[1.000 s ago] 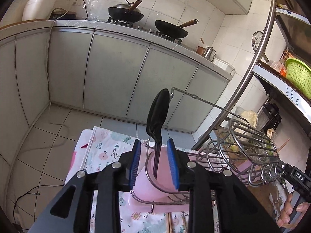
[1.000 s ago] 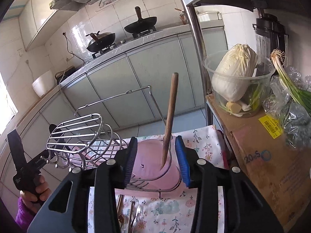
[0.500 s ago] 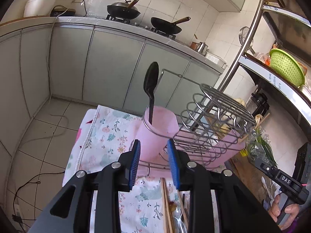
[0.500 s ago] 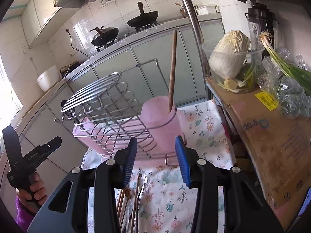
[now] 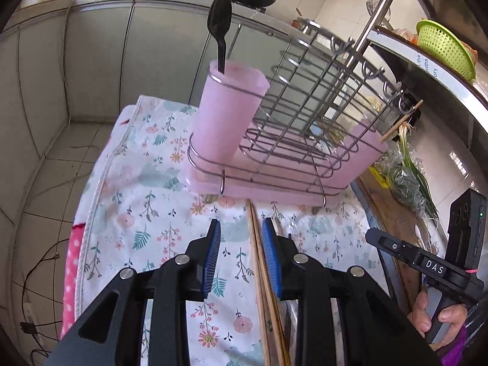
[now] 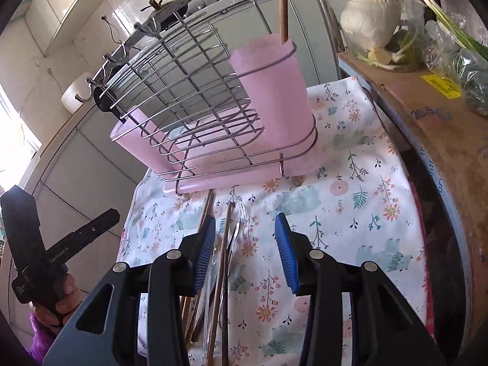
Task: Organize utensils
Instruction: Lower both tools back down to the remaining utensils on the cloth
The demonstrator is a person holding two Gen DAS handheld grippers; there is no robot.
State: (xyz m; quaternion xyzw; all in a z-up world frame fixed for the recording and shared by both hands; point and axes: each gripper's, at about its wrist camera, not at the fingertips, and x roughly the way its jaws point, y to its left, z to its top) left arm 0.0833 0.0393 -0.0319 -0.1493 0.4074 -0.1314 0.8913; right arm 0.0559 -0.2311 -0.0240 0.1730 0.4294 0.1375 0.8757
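Observation:
A wire rack (image 5: 308, 106) with pink cups stands on a floral cloth (image 5: 146, 198). The left pink cup (image 5: 225, 116) holds a black spoon (image 5: 219, 21). The other pink cup (image 6: 274, 91) holds a wooden handle (image 6: 283, 3). Chopsticks (image 5: 256, 250) lie on the cloth in front of the rack, under my left gripper (image 5: 241, 222), which is open and holds nothing. My right gripper (image 6: 245, 218) is open too, and hovers over chopsticks (image 6: 227, 228) and a clear plastic utensil (image 6: 241, 225). Each gripper shows in the other's view, in a person's hand.
A cardboard box (image 6: 427, 106) with a cabbage (image 6: 372, 21) and green onions stands right of the cloth. A metal shelf post (image 5: 375, 9) and a green basket (image 5: 442, 45) rise behind the rack. The cloth's left edge drops to the tiled floor (image 5: 61, 167).
Both grippers have drawn back from the cups and sunk toward the cloth. The black spoon and the wooden handle stay in their cups. The chopsticks on the cloth have come into view.

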